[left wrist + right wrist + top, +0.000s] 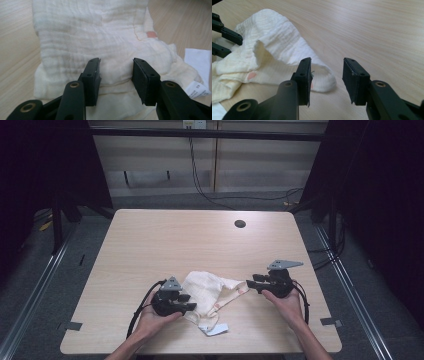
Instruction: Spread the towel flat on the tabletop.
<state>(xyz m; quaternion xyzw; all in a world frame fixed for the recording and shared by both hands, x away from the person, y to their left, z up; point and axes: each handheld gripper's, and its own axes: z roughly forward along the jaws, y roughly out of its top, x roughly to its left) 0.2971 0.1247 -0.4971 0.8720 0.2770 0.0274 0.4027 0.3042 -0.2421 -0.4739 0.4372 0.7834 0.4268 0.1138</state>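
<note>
There is one worktop [150, 240], made of light wood, and it has one round dark hole [240, 224] near its far edge. On it lies one cream cloth garment [205, 292]. This garment carries one white label [218, 329] at its near end and two small pink patches [251, 75]. There are two claws: the left claw [188, 302] and the right claw [251, 283], one in each of two hands. Each claw has two black jaws. On top of each one sits one grey three-cornered plate, so two plates in all.

The garment's white tag [197, 72] carries unreadably small print.
</note>
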